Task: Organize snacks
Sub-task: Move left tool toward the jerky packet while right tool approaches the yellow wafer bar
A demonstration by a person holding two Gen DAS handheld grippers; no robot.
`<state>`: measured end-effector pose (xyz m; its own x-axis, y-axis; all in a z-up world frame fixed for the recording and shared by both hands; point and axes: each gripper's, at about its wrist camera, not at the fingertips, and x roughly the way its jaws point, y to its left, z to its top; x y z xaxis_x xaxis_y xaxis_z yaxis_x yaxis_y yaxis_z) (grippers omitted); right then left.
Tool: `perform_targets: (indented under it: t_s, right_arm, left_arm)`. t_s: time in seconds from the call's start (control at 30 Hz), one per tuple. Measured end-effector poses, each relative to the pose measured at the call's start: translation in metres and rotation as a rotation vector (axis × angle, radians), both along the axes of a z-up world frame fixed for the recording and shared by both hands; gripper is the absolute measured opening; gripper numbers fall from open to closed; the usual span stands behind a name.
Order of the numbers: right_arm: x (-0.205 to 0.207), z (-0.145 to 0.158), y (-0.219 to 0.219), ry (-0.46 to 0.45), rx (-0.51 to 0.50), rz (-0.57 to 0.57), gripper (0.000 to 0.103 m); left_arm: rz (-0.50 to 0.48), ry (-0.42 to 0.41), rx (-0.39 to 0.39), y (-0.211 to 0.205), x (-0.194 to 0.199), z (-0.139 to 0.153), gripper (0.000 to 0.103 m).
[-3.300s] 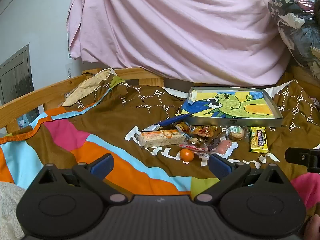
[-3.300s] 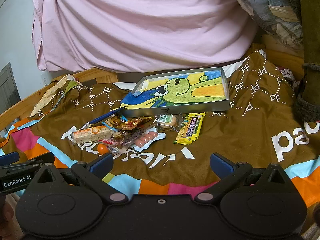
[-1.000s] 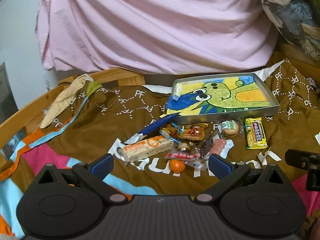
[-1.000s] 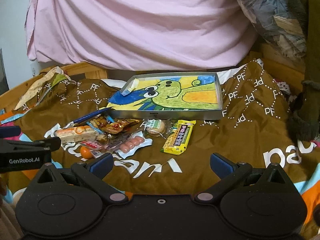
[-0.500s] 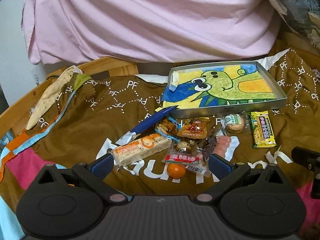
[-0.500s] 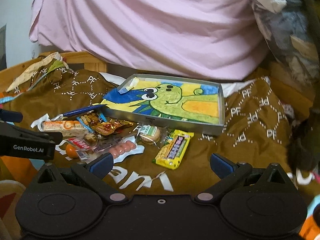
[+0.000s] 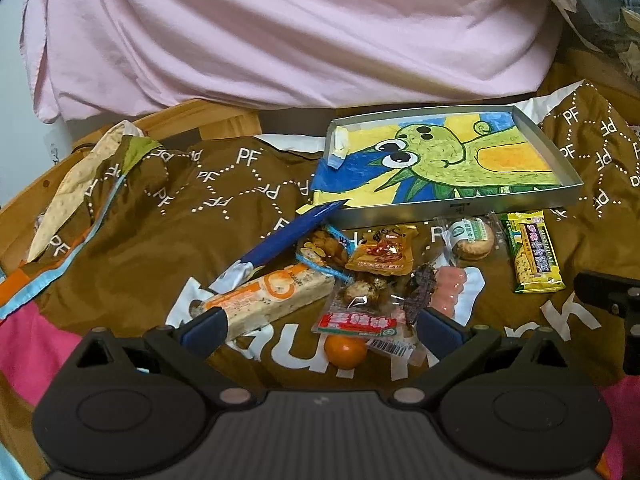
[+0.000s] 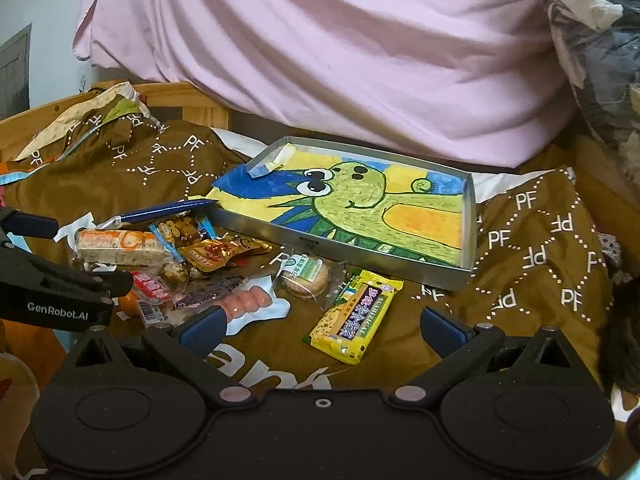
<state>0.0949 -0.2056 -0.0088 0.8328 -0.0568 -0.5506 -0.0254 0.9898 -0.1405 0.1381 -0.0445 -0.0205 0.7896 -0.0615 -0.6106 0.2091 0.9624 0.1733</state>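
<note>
A heap of wrapped snacks lies on a brown quilt in front of a metal tray point(image 7: 452, 213) point(image 8: 348, 254) lined with a dinosaur drawing. My left gripper point(image 7: 320, 330) is open, its tips straddling a small orange ball point(image 7: 345, 351), with a long white-and-orange bar point(image 7: 268, 299) by the left tip. My right gripper point(image 8: 322, 330) is open just short of a yellow bar point(image 8: 356, 322) point(image 7: 534, 258). A round biscuit pack point(image 8: 306, 274), pink sausage pack point(image 8: 246, 302), orange packet point(image 7: 382, 256) and blue stick point(image 7: 294, 236) also lie there.
A pink sheet point(image 7: 300, 32) hangs behind the tray. A wooden bed rail point(image 8: 176, 100) runs along the back left. Bundled patterned fabric point(image 8: 592, 40) sits at the upper right. The left gripper's body point(image 8: 52, 292) shows at the left edge of the right wrist view.
Both grippers have moved forward and down toward the snack heap, which now looks larger and nearer. Their jaws have stayed open, and no snack has moved.
</note>
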Motion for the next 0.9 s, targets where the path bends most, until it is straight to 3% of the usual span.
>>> perform_targets:
  t_s: [0.53,0.9]
  right_arm:
    - [0.044,-0.025,-0.019,0.049,-0.032,0.008,0.102]
    - [0.062,-0.036,-0.041,0.125,0.083,0.055,0.102]
  left_arm:
    - [-0.063,0.075,-0.029,-0.005,0.029,-0.022,0.103]
    - [-0.088,0.098,-0.049,0.001,0.037,-0.032,0.103]
